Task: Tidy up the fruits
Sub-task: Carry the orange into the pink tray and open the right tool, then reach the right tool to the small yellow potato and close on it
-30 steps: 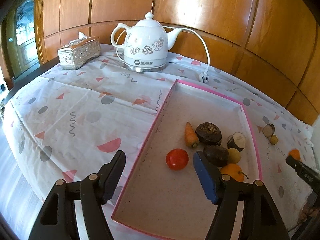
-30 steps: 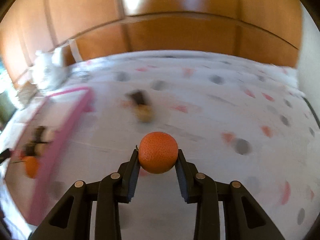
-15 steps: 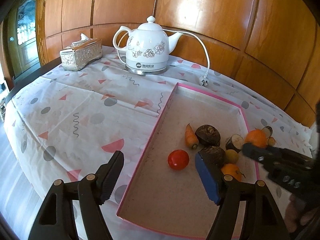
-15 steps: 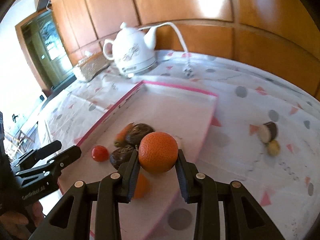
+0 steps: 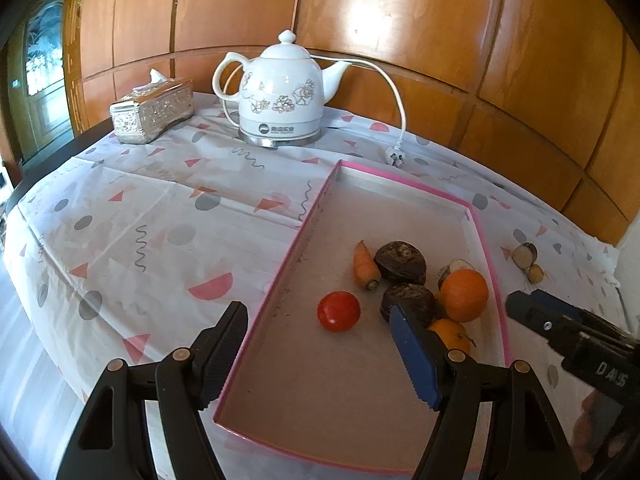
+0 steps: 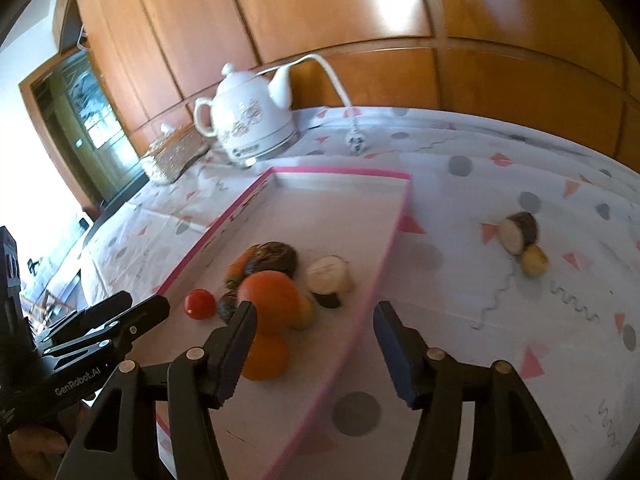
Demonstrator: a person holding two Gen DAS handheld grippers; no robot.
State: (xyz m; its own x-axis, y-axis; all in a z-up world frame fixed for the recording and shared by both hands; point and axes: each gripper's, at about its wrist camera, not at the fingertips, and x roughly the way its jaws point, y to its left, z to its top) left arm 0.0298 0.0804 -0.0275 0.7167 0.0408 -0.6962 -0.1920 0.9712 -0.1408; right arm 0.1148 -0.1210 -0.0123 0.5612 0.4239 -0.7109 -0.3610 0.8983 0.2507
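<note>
With the orange [image 5: 464,295] now sitting in the pink tray [image 5: 404,182] at lower right of frame, atop the produce pile, both the right claw [image 6: 312,346] and left claw [image 5: 320,354] are wide open, holding nothing. Leftovers on the bench [image 6: 520,168]: cut dark root piece [image 6: 518,232] touching a small yellow fruit [image 6: 535,261], right of frame. Both look light, firm, roll-prone; pinch across the widest middle.

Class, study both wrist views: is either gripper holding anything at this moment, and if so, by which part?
Nothing is held. The left gripper is open over the tray, and the right gripper is open too; the orange sits among the produce in the tray.
</note>
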